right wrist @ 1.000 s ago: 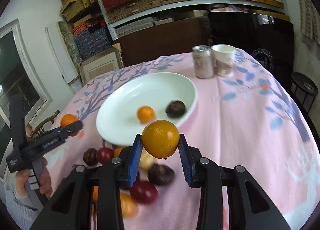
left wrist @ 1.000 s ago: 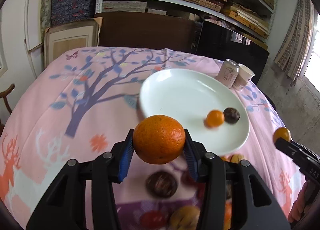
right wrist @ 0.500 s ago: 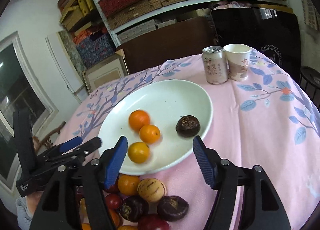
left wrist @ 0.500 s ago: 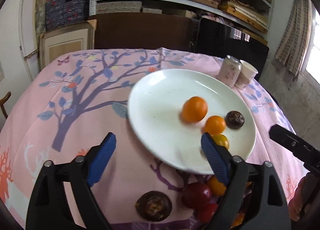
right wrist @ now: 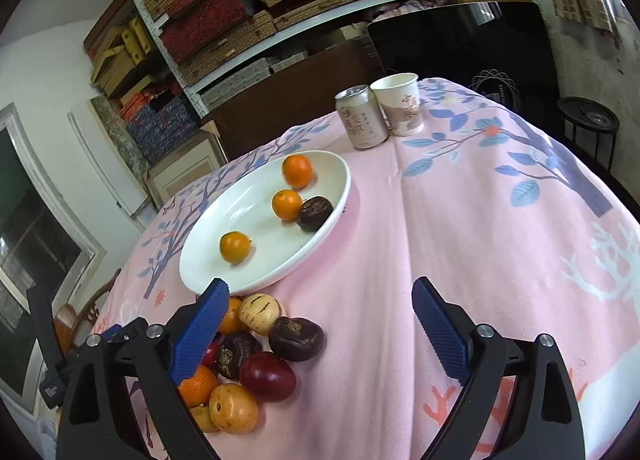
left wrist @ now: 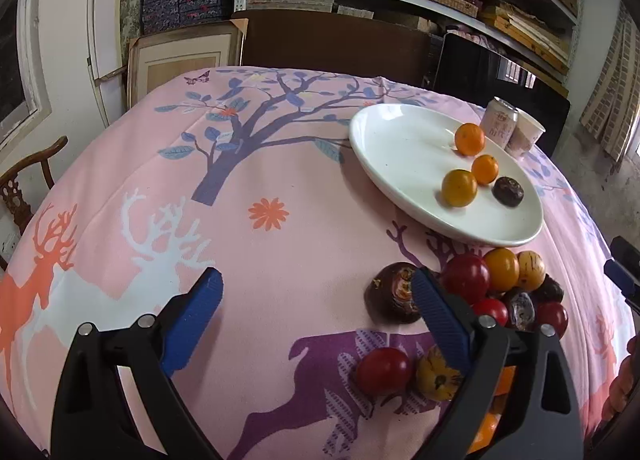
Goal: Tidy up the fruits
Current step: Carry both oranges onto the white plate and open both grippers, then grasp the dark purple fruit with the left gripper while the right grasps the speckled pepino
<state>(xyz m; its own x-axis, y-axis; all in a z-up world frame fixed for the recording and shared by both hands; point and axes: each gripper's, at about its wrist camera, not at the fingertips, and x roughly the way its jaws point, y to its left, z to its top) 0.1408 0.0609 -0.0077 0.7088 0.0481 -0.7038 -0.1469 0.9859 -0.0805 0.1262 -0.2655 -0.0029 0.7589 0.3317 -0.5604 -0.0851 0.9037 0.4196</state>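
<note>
Left gripper [left wrist: 316,296] spread wide, holding nothing; right gripper [right wrist: 320,304] likewise wide and unloaded. White plate [right wrist: 240,272] ahead of the right gripper carries three oranges [right wrist: 286,204] and one dark fruit [right wrist: 315,213]. Loose fruit pile [right wrist: 256,356] lies on the pink tablecloth [right wrist: 460,228] beside its left finger, just short of the plate.

White plate [right wrist: 208,260] holds orange fruits [right wrist: 287,204]; pink tree-patterned tablecloth [right wrist: 460,220] beneath.
</note>
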